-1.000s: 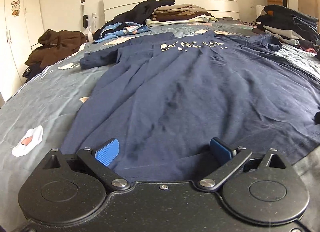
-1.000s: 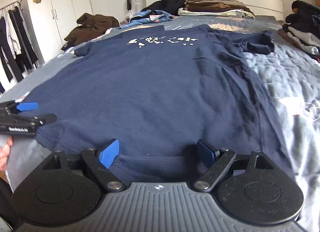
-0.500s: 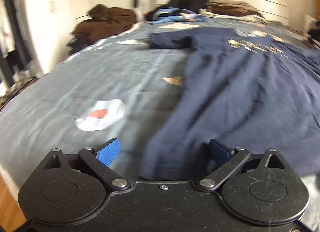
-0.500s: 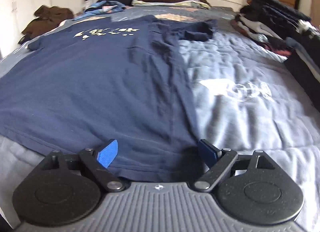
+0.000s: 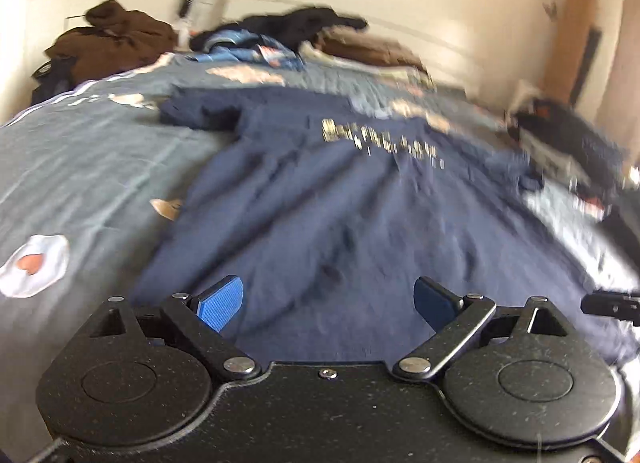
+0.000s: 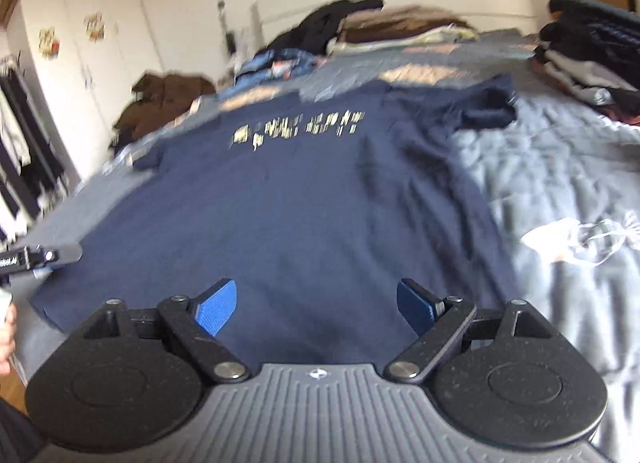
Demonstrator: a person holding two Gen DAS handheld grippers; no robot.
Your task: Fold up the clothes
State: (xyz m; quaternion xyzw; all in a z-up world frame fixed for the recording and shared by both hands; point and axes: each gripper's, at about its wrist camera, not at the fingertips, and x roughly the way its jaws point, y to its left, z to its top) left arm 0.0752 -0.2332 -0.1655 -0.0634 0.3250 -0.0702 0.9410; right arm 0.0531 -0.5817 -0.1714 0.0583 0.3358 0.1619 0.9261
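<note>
Here a navy blue cotton T-shirt (image 5: 360, 215) with pale blurred lettering across the chest lies spread flat on a grey quilted bedspread (image 5: 88, 167), its hem nearest both cameras and its collar toward the headboard. The left gripper (image 5: 328, 303) has its jaws spread wide, holding nothing; the shirt's lower hem area fills the gap between the blue pads, toward the shirt's left edge. The right gripper (image 6: 316, 305) likewise stands with jaws spread apart and empty, the hem passing just below and between its pads. In the right wrist view the shirt (image 6: 304, 199) runs away from the fingers, one sleeve bunched at the far right, and the left gripper's black tip (image 6: 44, 257) shows at the shirt's left edge. Both views are motion-blurred. Stacks of folded clothes (image 6: 592, 59) sit at the bed's far right.
</note>
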